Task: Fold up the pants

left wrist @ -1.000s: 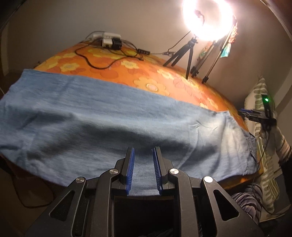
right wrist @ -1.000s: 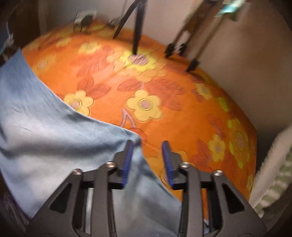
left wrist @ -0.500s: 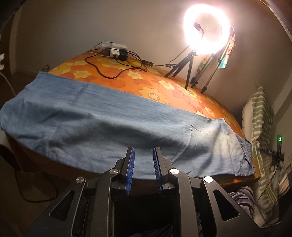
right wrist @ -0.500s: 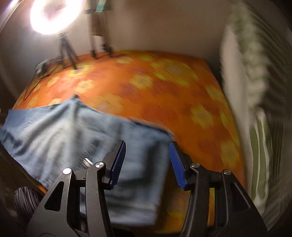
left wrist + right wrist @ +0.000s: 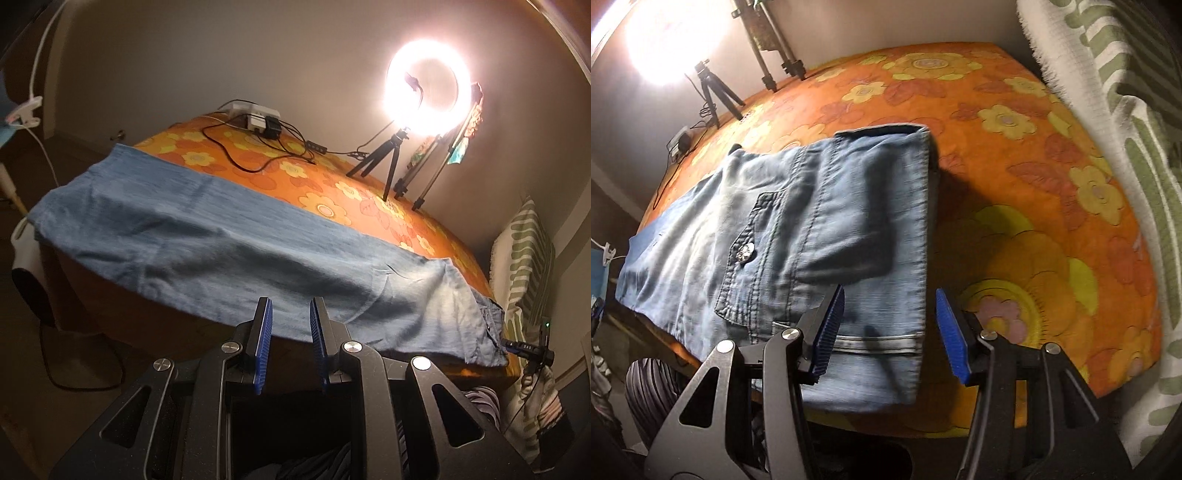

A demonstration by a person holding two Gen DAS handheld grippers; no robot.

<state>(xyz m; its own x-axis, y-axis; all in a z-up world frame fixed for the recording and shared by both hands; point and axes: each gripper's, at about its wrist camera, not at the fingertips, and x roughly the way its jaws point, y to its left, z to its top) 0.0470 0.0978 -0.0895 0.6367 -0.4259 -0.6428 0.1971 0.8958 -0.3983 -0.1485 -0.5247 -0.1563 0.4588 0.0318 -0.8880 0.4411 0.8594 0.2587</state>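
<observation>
Blue denim pants [image 5: 229, 254] lie stretched flat along the near edge of a bed with an orange flowered cover [image 5: 332, 188]. In the right wrist view the waist end [image 5: 820, 229] shows, with a pocket and a metal button [image 5: 743, 254]. My left gripper [image 5: 290, 332] is open with a narrow gap, empty, and hangs in front of the pants' near edge. My right gripper [image 5: 890, 325] is open wide and empty, just above the waistband corner at the bed's near edge.
A lit ring light on a tripod [image 5: 428, 88] and more tripod legs [image 5: 421, 184] stand at the bed's far side. A power strip with cables [image 5: 255, 118] lies on the far cover. A green striped pillow [image 5: 1115, 110] stands along the right side.
Both grippers have pulled back from the pants. The right gripper has swung round to face the waist end and opened wider. The pants now lie flat.
</observation>
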